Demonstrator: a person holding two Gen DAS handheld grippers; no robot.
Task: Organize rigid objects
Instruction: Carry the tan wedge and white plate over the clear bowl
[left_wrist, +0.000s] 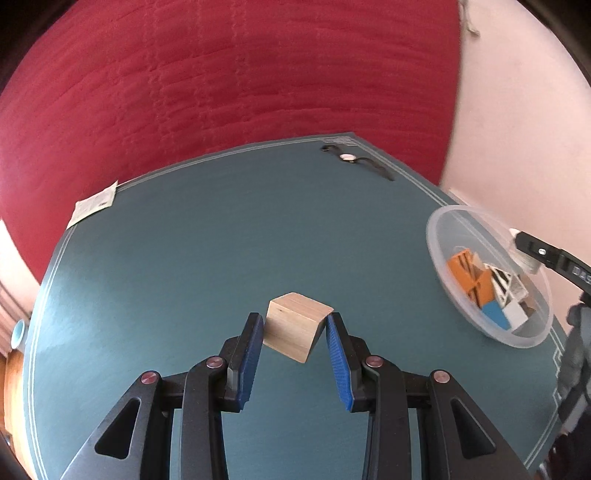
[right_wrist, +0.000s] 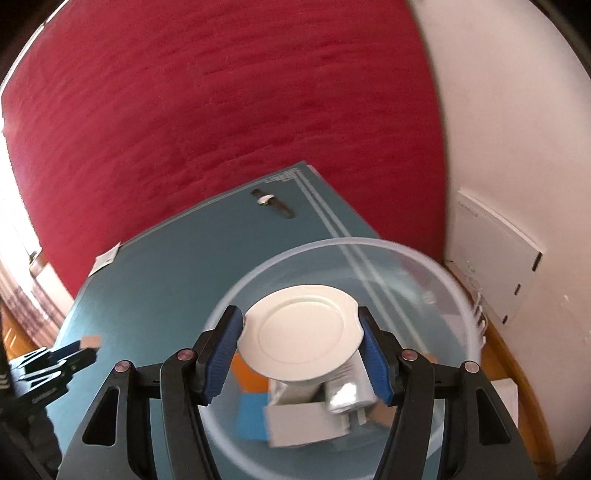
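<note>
The left hand-held gripper (left_wrist: 295, 325) clamps a wooden cube (left_wrist: 295, 325) above the teal table (left_wrist: 166, 277) — well left of the clear plastic bowl (left_wrist: 443, 236). The right hand-held gripper (right_wrist: 301, 328) grips a small white plate (right_wrist: 301, 328) over that bowl — coloured blocks (right_wrist: 253, 417) lie inside.

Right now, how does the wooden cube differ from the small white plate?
The wooden cube is tan and boxy; the small white plate is round and flat. The cube hangs over bare blue table; the plate hangs over the clear bowl. Both are gripped between blue-padded tongs, left and right.
</note>
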